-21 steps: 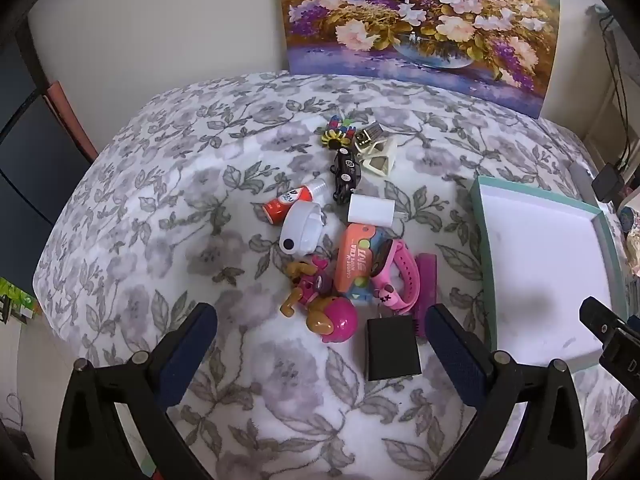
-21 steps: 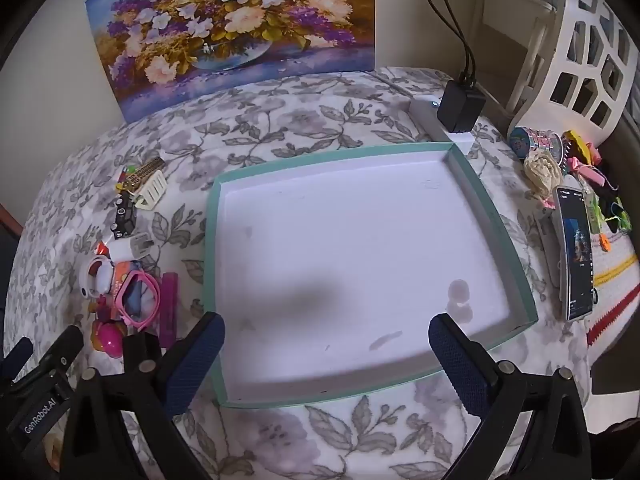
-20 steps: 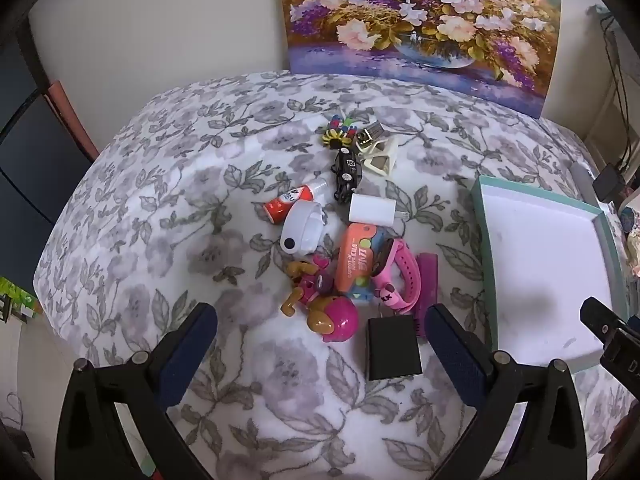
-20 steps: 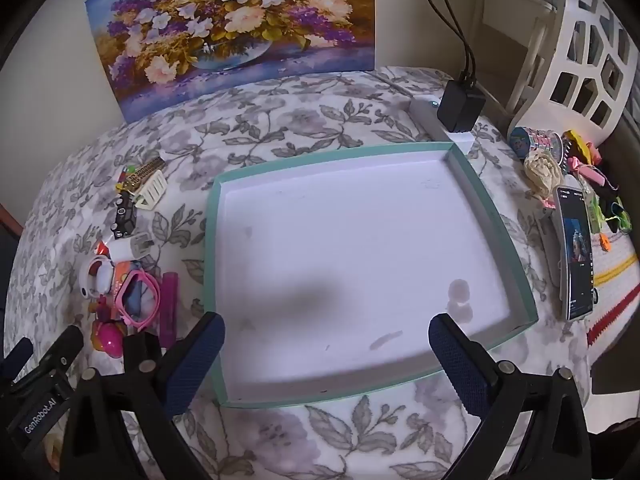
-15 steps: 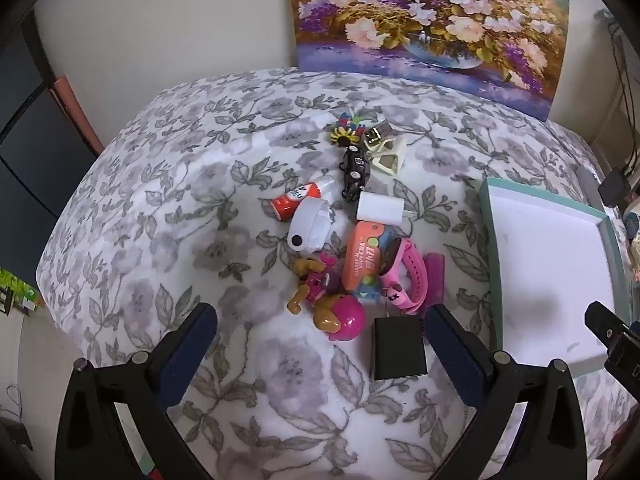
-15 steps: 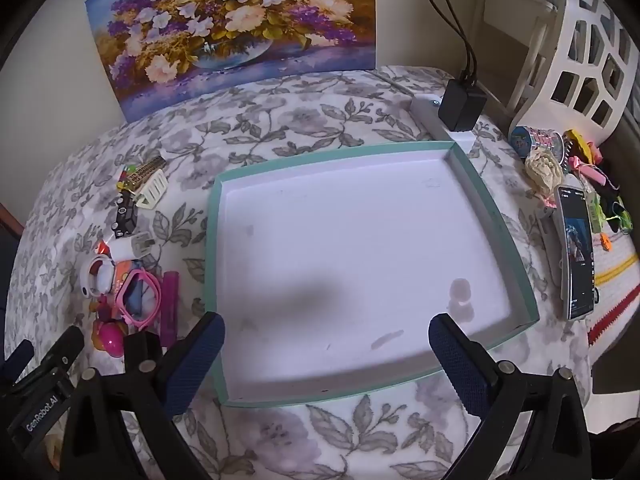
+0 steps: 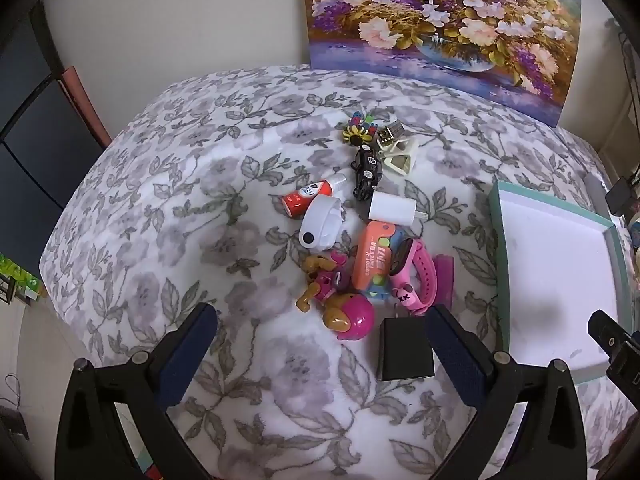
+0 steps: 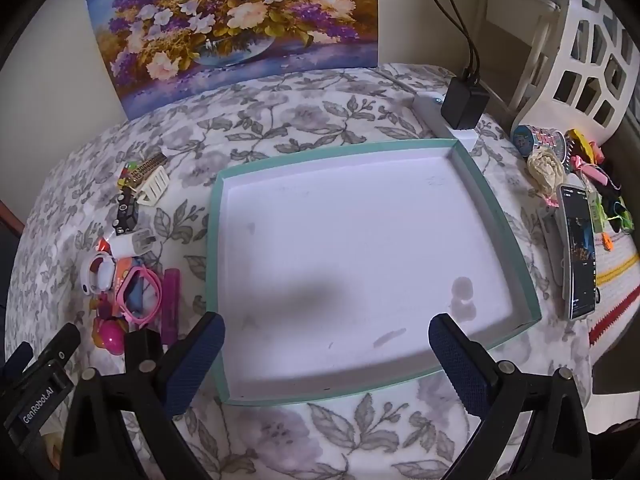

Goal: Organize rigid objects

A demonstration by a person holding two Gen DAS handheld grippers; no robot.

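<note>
My left tongs have drifted left, so the toy pile sits further right in their view; my right tongs haven't budged. Both are spread wide, gripping nothing. Black charger lies just ahead of my left tongs, touching the pink ball toy, pink watch beyond. Teal tray sits under my right tongs, well right of the pile.

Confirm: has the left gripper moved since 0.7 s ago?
Yes. The left gripper has edged forward: in its view the painting and black charger sit lower and slightly right.
</note>
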